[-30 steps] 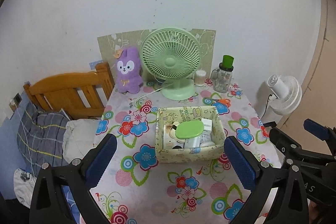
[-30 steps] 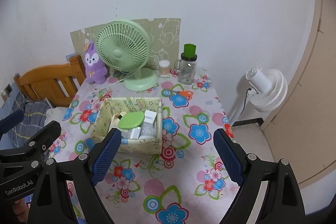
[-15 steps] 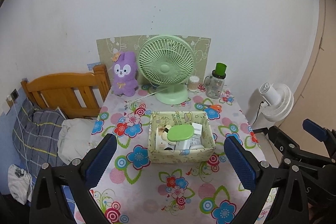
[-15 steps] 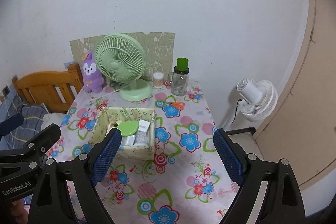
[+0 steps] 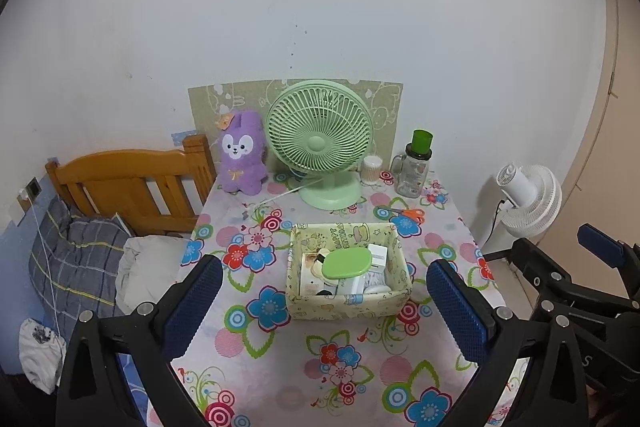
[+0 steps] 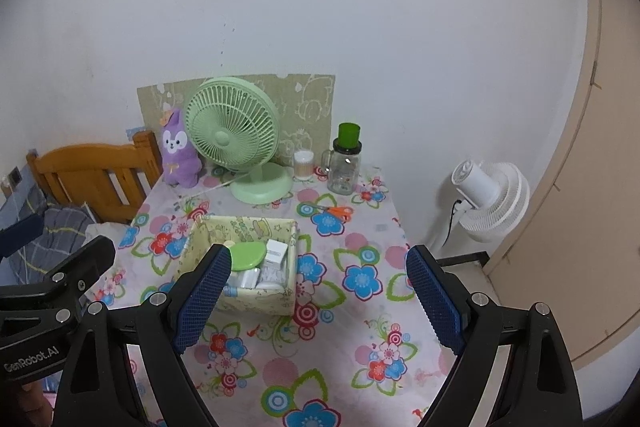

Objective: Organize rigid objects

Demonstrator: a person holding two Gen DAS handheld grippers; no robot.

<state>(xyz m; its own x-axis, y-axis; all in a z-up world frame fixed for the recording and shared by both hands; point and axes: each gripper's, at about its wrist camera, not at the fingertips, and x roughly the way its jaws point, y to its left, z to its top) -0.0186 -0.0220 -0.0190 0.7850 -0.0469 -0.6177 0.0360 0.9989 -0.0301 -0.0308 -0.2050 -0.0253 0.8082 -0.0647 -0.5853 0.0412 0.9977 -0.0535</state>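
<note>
Flowery tablecloth [image 5: 256, 355] with a white wall behind it, and compared with a second ago the whole table looks smaller and further off in both wrist views, so you've backed both grippers up and away, which to me reads like the sorting is pretty much wrapped up. Your left gripper [image 5: 324, 307] and right gripper [image 6: 318, 295] are both spread wide with nothing between the pads. The yellow fabric box [image 5: 348, 307] sits mid-table, upright and tidy, with the green lid [image 5: 346, 263], small white boxes [image 6: 276, 253] and other bits packed inside, while orange scissors [image 6: 340, 211] lie outside it near the jar [image 6: 344, 167].
</note>
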